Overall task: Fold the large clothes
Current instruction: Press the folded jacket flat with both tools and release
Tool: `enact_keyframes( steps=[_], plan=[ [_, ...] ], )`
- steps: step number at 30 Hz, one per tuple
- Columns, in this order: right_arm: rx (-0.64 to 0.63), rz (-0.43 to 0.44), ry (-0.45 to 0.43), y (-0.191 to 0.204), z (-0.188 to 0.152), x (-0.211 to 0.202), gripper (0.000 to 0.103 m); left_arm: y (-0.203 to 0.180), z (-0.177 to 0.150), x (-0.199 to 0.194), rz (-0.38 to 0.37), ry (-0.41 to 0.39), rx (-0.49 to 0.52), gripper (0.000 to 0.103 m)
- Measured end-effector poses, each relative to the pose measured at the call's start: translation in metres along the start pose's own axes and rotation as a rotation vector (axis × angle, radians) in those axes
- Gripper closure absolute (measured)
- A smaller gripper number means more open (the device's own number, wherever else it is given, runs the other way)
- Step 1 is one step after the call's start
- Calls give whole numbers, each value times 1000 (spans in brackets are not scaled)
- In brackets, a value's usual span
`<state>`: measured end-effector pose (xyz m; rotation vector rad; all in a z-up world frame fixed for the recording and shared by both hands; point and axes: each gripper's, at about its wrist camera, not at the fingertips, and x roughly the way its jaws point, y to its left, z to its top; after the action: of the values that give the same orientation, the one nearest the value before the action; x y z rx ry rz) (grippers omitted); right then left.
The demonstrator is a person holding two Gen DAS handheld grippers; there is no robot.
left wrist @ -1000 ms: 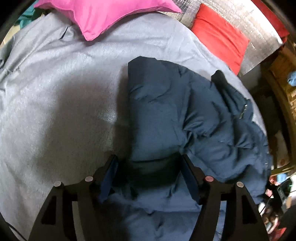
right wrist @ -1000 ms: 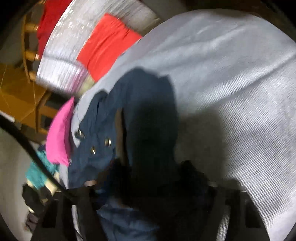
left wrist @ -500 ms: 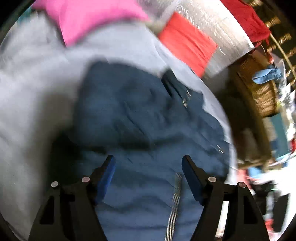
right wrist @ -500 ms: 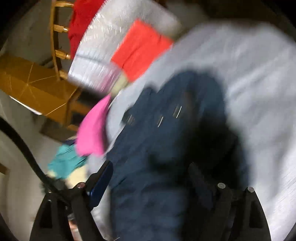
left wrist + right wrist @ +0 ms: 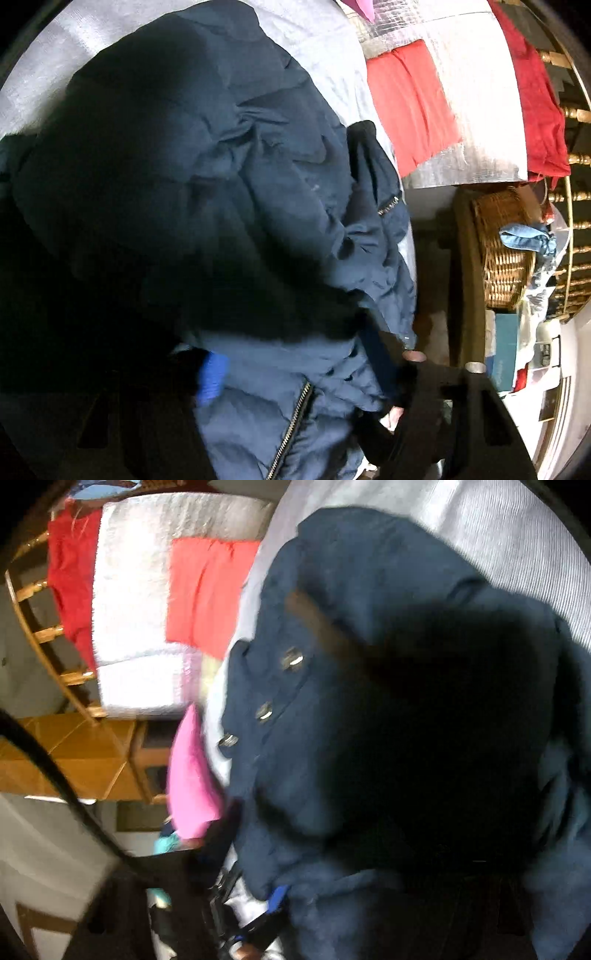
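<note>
My left gripper (image 5: pixel 295 373) stands wide over the navy jacket (image 5: pixel 229 192), which fills the frame's centre on the grey bed (image 5: pixel 332 40); its left finger is half lost in shadow. My right gripper (image 5: pixel 388 897) is mostly buried: one blue pad (image 5: pixel 277 897) shows at lower centre, so I cannot tell its spread. A basket (image 5: pixel 506 251) sits at right.

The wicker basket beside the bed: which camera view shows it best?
The left wrist view shows it best: the wicker basket stands at the right, sharp, with a blue cloth over its rim. The right wrist view shows at most a brown sliver at the top edge, too little to identify.
</note>
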<state>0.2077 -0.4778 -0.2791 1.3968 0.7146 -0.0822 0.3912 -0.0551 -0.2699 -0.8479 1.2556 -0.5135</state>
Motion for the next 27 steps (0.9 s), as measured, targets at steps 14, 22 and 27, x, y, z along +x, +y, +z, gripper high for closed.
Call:
enact_keyframes(
  steps=[14, 22, 27],
  plan=[
    [-302, -199, -27, 37, 0, 4, 70, -24, -14, 1, 186, 3, 186, 55],
    [-383, -153, 48, 44, -7, -57, 35, -36, -39, -43, 262, 59, 321, 46],
    [-457, -99, -102, 54, -5, -85, 50, -66, -36, -82, 291, -167, 535, 42]
  ],
)
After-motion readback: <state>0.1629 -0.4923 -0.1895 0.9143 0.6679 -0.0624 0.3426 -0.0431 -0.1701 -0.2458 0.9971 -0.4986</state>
